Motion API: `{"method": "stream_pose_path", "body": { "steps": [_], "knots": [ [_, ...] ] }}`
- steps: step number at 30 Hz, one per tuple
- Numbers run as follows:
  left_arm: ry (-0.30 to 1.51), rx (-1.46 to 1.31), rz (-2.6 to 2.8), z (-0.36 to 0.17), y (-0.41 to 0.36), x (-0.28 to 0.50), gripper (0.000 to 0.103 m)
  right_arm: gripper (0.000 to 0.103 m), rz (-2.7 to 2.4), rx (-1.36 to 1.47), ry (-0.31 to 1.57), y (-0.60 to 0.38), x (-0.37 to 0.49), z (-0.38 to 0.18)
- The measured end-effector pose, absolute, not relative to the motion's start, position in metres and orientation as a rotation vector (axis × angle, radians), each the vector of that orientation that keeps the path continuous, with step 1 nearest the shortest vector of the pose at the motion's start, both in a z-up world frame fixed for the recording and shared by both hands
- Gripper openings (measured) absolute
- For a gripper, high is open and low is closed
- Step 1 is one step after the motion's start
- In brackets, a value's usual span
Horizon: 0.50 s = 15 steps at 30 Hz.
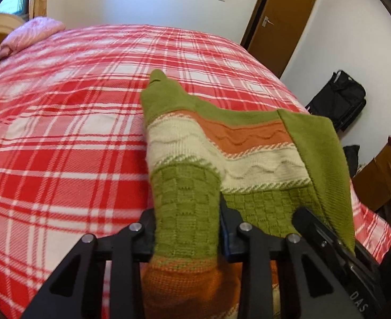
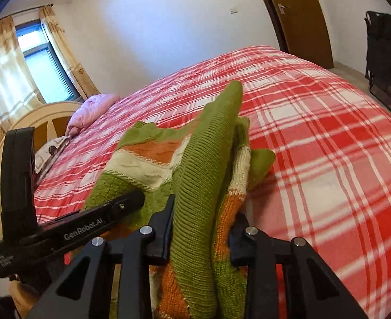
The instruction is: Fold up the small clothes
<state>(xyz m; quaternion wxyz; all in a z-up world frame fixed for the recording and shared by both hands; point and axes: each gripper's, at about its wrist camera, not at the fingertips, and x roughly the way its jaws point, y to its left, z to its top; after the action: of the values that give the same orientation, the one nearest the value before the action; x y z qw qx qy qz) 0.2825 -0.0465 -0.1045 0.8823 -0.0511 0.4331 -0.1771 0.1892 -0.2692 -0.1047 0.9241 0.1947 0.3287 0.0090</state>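
- Sweater [image 1: 222,143], green/orange/cream knit, was pinched in both grippers, above the plaid bed [image 1: 62,133].
- L gripper [image 1: 186,228] jaws clamped the green basket-weave part.
- R gripper [image 2: 200,228] jaws clamped bunched ribbed green knit.
- Pink pillow [image 1: 33,33] lay far back by the headboard [image 2: 22,122].

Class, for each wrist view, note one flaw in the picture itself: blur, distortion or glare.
Left wrist view: fisheye bulges the plaid bedspread and bends the door; the sweater is slightly soft. Right wrist view: the window glares white; dark corners.
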Motion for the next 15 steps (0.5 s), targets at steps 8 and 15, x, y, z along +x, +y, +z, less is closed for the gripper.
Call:
{"method": "stream_pose_path", "body": {
  "steps": [8,15],
  "knots": [
    [0.842,0.072,-0.363,-0.098,-0.064,0.223,0.035,0.031,-0.029,0.365,0.637,-0.262,0.127,-0.091],
    [0.860,0.047,-0.457,-0.088,-0.089,0.202,0.035,0.029,-0.110,0.377,0.576,-0.296,0.080,-0.070]
  ]
}}
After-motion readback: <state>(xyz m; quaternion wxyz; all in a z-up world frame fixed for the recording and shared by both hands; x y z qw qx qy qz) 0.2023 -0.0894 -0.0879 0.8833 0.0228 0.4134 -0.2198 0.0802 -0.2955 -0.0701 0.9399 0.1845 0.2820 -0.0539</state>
